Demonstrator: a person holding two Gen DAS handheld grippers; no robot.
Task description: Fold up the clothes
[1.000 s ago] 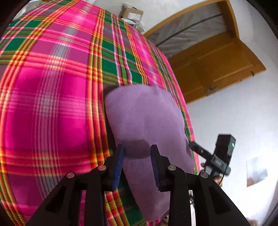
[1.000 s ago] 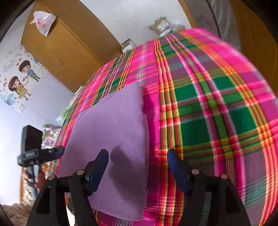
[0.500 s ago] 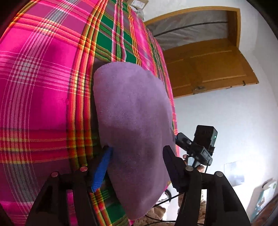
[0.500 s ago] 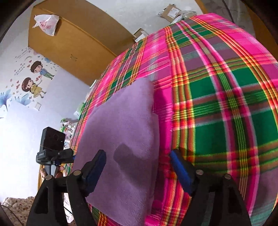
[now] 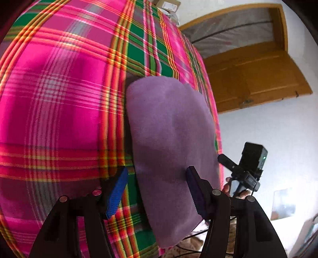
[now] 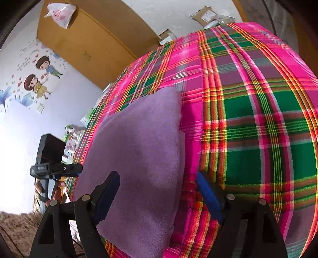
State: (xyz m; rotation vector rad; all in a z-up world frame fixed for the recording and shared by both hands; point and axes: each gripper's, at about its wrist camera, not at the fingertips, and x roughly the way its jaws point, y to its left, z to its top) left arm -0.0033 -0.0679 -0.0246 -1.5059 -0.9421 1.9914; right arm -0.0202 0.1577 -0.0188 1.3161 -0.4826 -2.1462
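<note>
Now left claw (image 5: 157, 190) wider; right claw (image 6: 159, 195) unchanged over purple garment (image 6: 139, 158).

My right gripper (image 6: 158, 195) hangs with its jaws spread over the folded purple cloth (image 6: 137, 158), which lies on the plaid bedcover (image 6: 258, 119).

We find no fully legible text. The other gripper's body (image 6: 56, 168), seen from the right wrist, carries a small white print too blurred for us to read. The wall decal (image 6: 37, 77) has faint lettering above the cartoon figures, unreadable. Labels on the cardboard boxes (image 6: 208, 14) are too small.
</note>
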